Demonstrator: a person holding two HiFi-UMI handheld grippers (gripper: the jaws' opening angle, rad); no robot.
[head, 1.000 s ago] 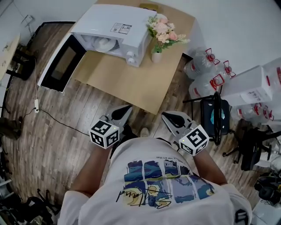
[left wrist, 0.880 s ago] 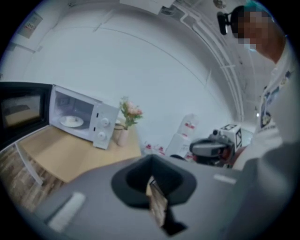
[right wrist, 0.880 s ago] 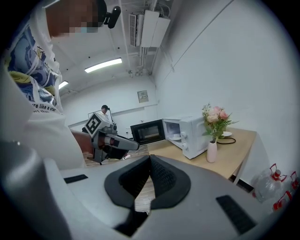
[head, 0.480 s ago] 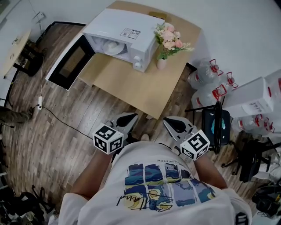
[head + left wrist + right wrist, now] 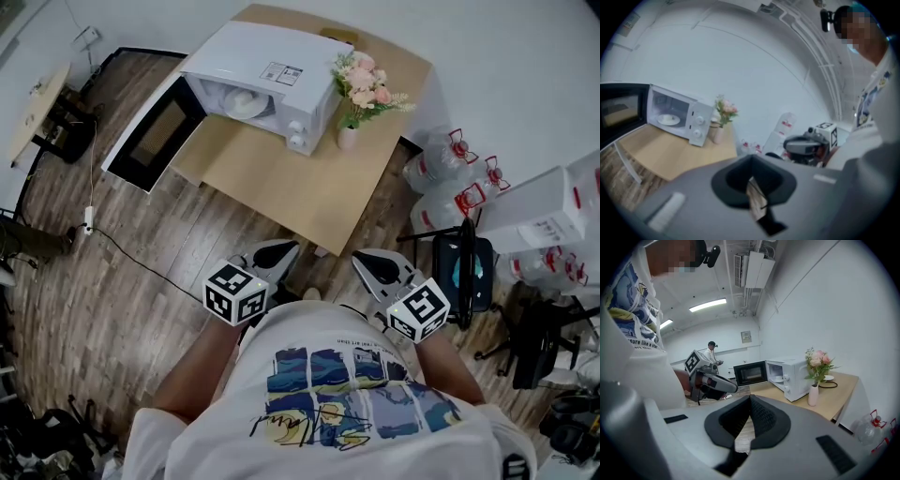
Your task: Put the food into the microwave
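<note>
Both closed, empty: left tongs [image 5: 751, 163], right tongs [image 5: 750, 398]; dish [image 5: 246, 101] in microwave [image 5: 272, 56], perhaps food, indistinct.

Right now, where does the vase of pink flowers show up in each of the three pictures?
Head view: the vase of flowers is at upper centre, just right of the microwave.
Left gripper view: vase of flowers left of centre, at mid height, right of the microwave.
Right gripper view: vase of flowers right of centre, beside the microwave.
Shared landmark: the white microwave, door open.
</note>
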